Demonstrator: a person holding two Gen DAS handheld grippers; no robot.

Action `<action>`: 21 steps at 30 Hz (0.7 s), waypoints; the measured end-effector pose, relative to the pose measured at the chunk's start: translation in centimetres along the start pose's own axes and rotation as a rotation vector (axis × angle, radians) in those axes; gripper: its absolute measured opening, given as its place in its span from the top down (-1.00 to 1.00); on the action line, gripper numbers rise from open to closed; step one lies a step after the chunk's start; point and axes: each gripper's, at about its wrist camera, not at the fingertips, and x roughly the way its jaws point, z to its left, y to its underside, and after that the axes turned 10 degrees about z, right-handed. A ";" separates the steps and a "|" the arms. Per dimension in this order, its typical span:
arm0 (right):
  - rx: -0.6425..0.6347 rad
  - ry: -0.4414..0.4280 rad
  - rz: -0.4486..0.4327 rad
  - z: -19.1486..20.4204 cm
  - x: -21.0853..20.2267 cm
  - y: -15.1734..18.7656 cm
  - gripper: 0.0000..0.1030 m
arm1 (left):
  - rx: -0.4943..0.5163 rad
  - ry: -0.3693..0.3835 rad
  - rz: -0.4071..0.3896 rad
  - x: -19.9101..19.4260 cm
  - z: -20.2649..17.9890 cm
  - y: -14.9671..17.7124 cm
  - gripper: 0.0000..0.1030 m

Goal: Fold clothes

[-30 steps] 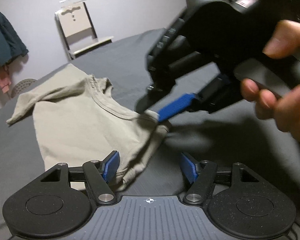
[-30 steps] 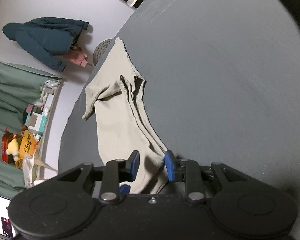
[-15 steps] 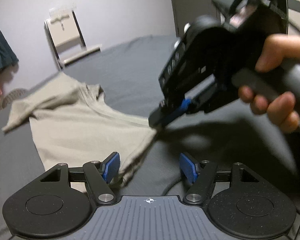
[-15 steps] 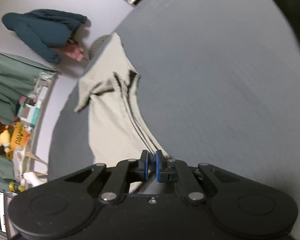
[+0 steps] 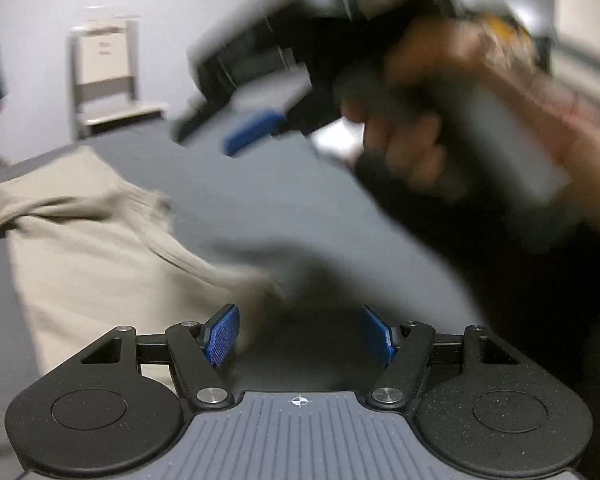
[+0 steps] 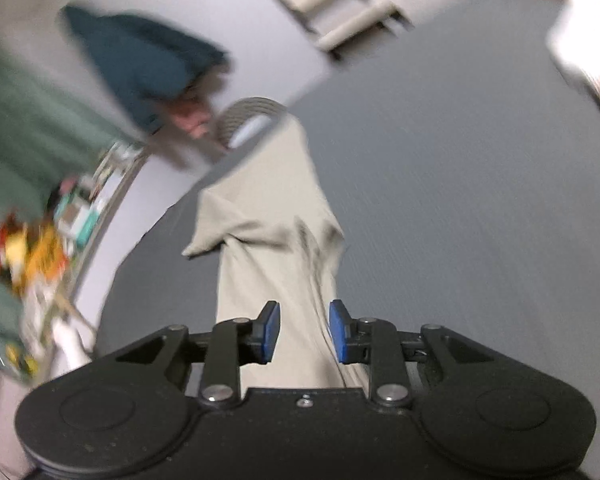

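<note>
Left wrist cam: our left gripper hung w/ jaws spread wide, nothing between them, over the grey bed. Beige shirt lay flat at left. A hand carried the right gripper above, blurred.

Right wrist cam: our right gripper was released, pads apart, over the shirt w/o pinching it.
</note>
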 end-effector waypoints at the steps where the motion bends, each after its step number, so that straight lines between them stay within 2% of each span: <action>1: -0.093 0.035 -0.008 1.2 0.4 -1.1 0.13 | -0.091 -0.018 -0.037 -1.0 2.2 -0.2 -0.31; 2: -0.127 0.036 -0.001 1.3 1.2 -1.7 0.10 | -0.182 -0.035 -0.075 -2.0 4.5 -0.4 -0.35; 3: -0.161 0.037 0.006 1.4 2.1 -2.2 0.09 | -0.273 -0.055 -0.112 -3.0 6.7 -0.6 -0.56; 5: -0.229 0.039 0.021 1.6 3.8 -3.3 0.09 | -0.476 -0.129 -0.179 -3.8 11.9 -0.7 -0.81; 8: -0.331 0.043 0.043 1.9 6.3 -5.0 0.09 | -0.740 -0.170 -0.257 -3.7 20.6 -1.0 -0.81; 10: -0.399 0.045 0.058 2.0 8.0 -6.0 0.09 | -0.882 -0.173 -0.290 -2.3 26.1 -1.2 -0.81; 13: -0.501 0.048 0.080 2.3 10.5 -7.7 0.09 | -0.987 -0.197 -0.290 1.1 32.3 -1.6 -0.80; 14: -0.534 0.049 0.088 2.4 11.3 -8.2 0.10 | -1.020 -0.212 -0.286 2.3 33.7 -1.7 -0.73; 16: -0.477 -0.006 0.105 1.1 11.3 -8.3 0.10 | -1.090 -0.232 -0.244 5.1 36.3 -1.9 -0.46; 18: -0.425 -0.055 0.117 0.0 11.4 -8.3 0.11 | -1.151 -0.234 -0.209 7.3 37.9 -1.7 -0.08; 21: -0.366 -0.115 0.131 -1.2 11.5 -8.5 0.11 | -1.141 -0.224 -0.233 9.3 38.1 -2.0 -0.06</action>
